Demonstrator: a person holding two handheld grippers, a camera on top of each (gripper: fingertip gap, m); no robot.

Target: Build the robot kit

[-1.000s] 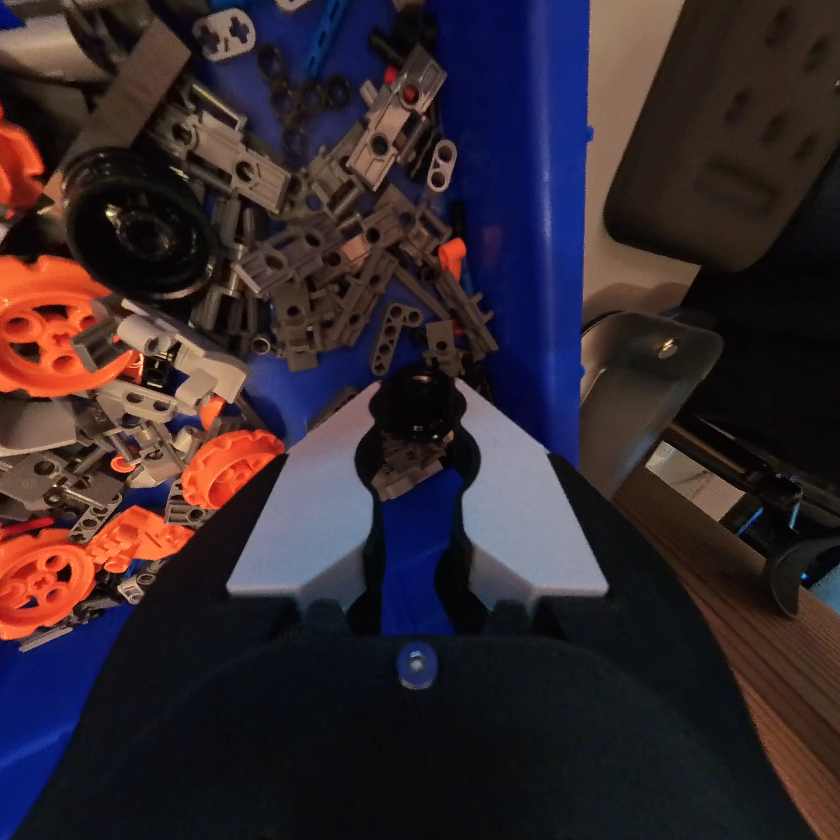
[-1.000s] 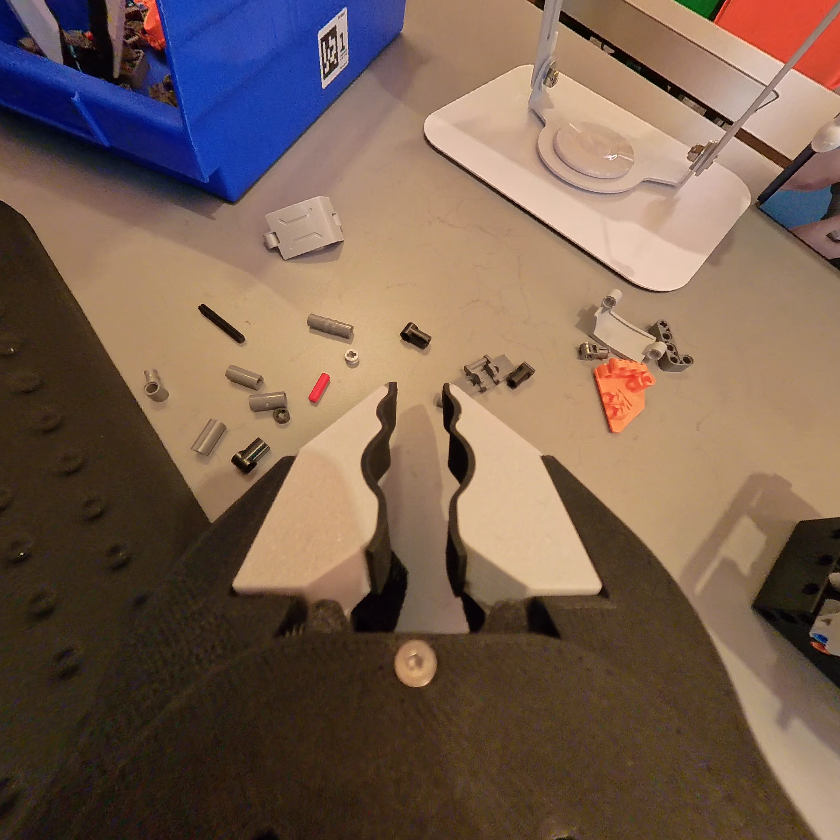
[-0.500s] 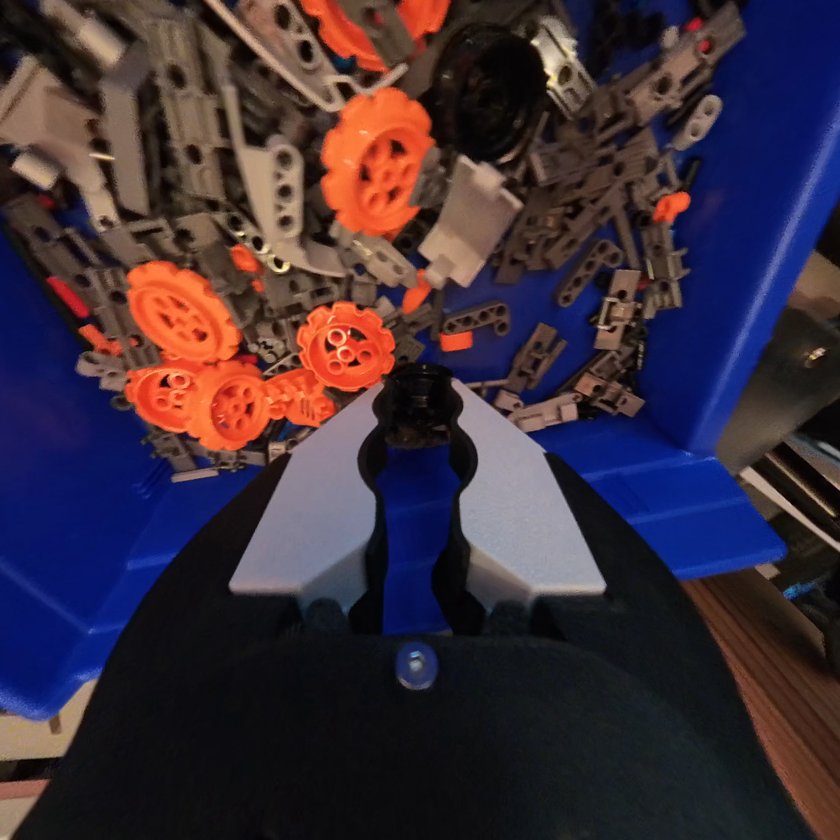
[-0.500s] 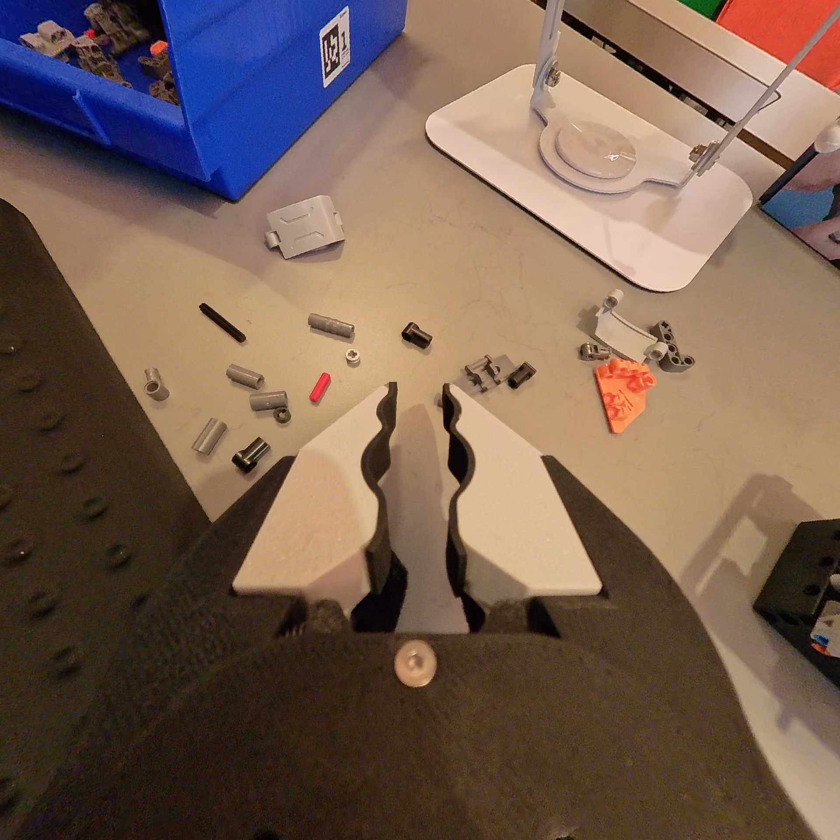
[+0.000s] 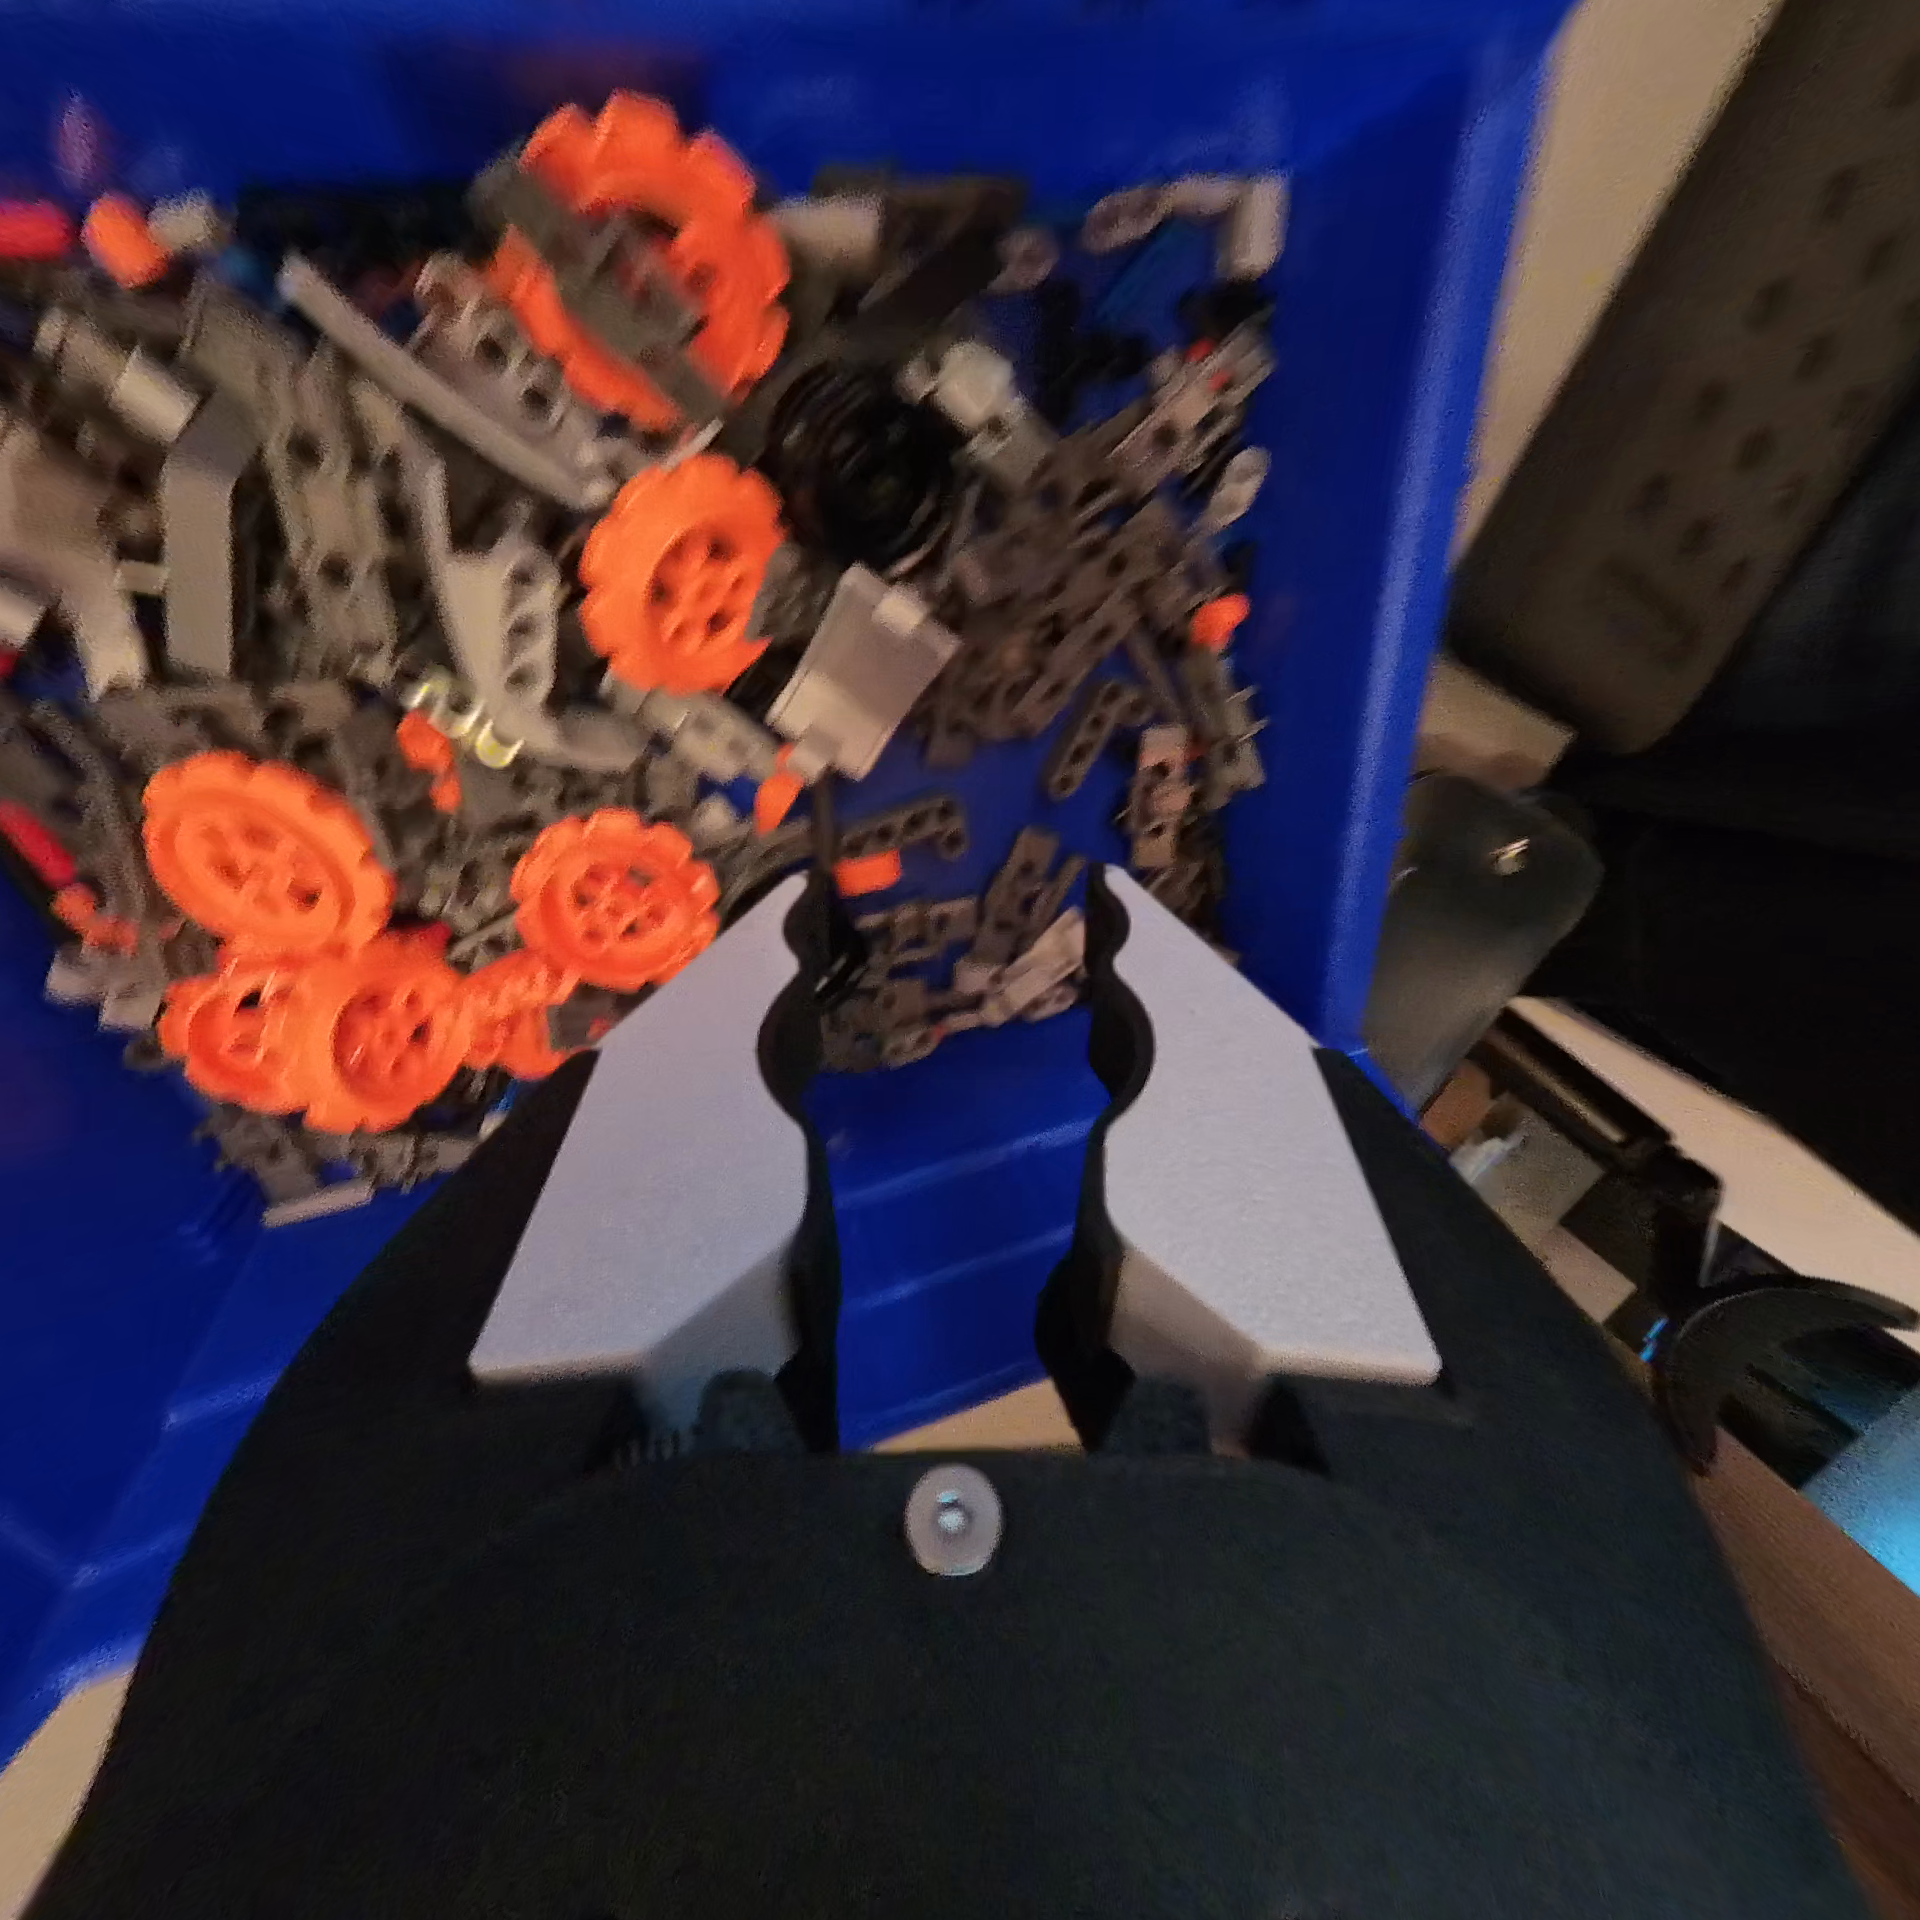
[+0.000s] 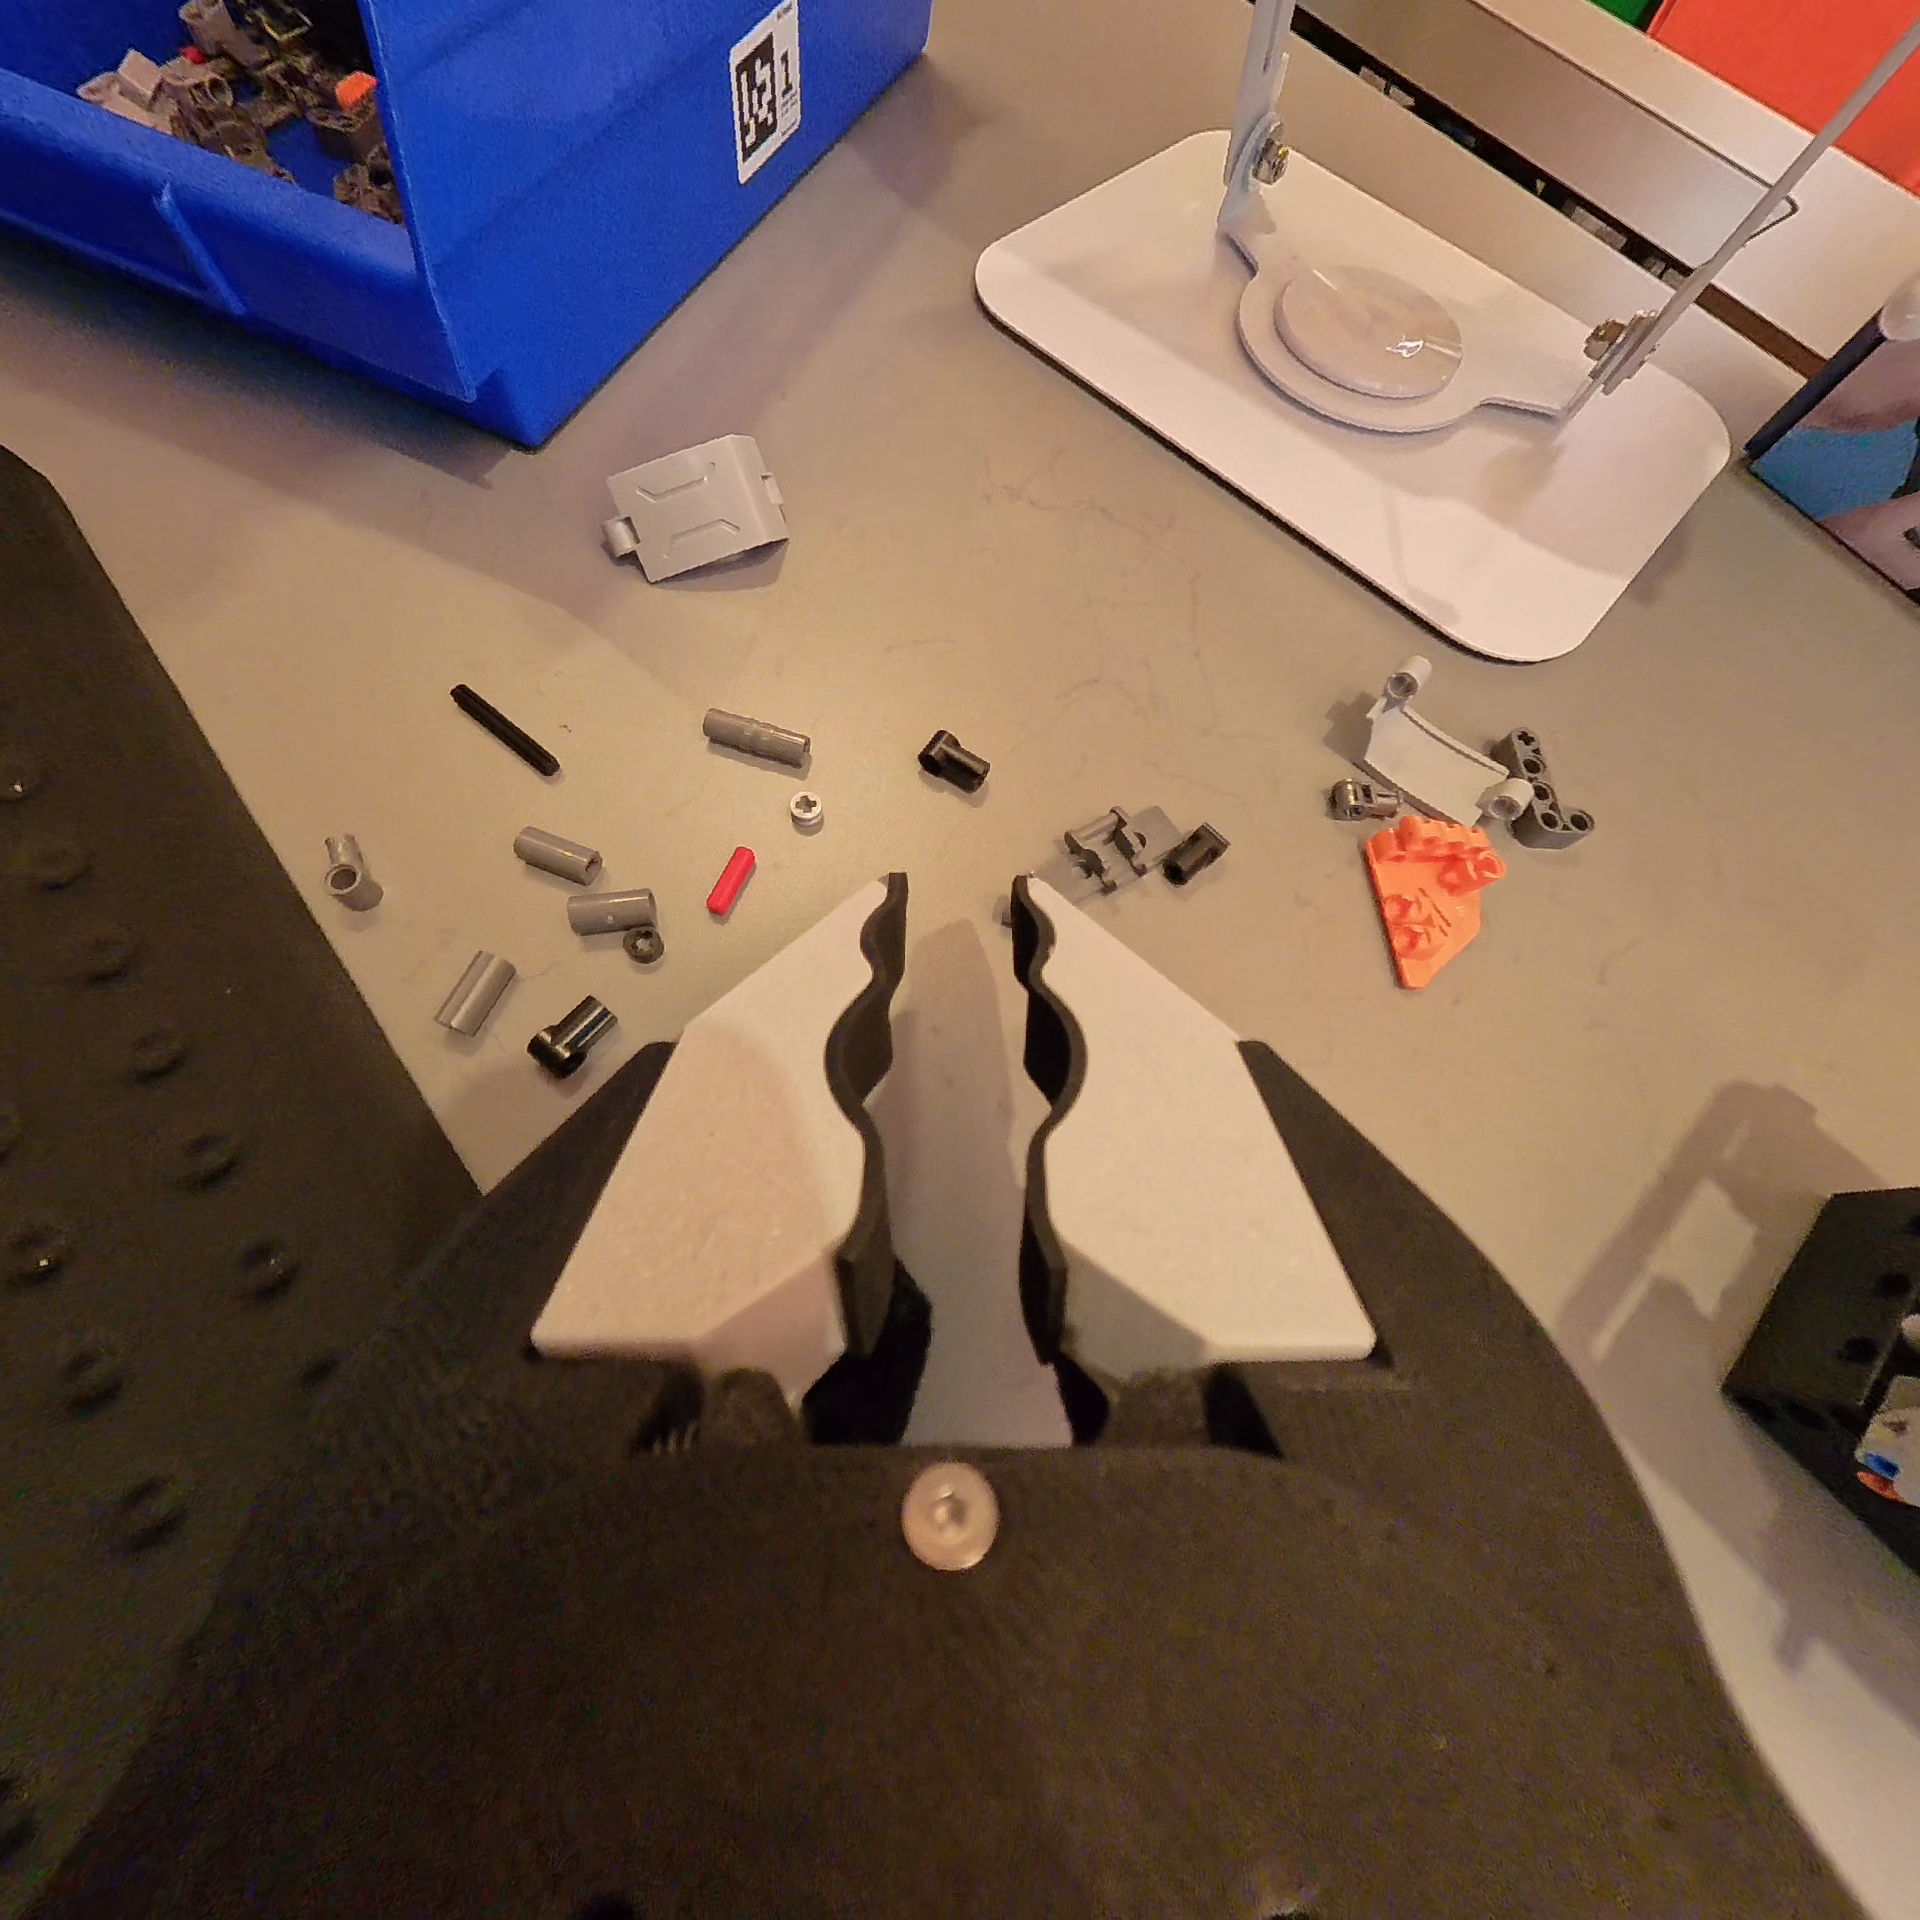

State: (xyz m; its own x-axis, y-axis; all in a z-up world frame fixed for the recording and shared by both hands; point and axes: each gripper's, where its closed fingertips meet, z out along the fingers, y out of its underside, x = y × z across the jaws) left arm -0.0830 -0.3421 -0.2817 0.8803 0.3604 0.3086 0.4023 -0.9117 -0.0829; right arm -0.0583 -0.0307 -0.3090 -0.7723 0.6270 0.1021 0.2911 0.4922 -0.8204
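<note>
1. A blue bin (image 5: 1351, 520) fills the left wrist view, its floor heaped with grey and black toy building pieces (image 5: 343, 582); the picture is motion-blurred, so small parts cannot be told apart. The right wrist view shows only the bin's near corner, at far left, with a black-and-white marker sticker (image 6: 766, 91) on its side wall.
2. A grey tabletop (image 6: 935, 582) appears only in the right wrist view, along with a white stand base (image 6: 1455, 540) at far right.
3. The left gripper (image 5: 951, 904) hangs over the bin's near right part, its jaws spread wide with nothing between them.
4. The right gripper (image 6: 958, 883) is poised above the tabletop, jaws parted by a narrow gap and empty.
5. Orange toothed wheels (image 5: 681, 577), at least 5 of them, lie among the heap, seen whole in the left wrist view alone.
6. A light grey panel piece (image 6: 694, 507) rests on the table near the bin.
7. An orange wedge piece (image 6: 1429, 894) lies right of the right gripper, beside a grey curved piece (image 6: 1429, 753).
8. A red pin (image 6: 730, 879), a black axle (image 6: 505, 729) and several grey sleeves (image 6: 558, 855) are scattered left of the right gripper's tips.
</note>
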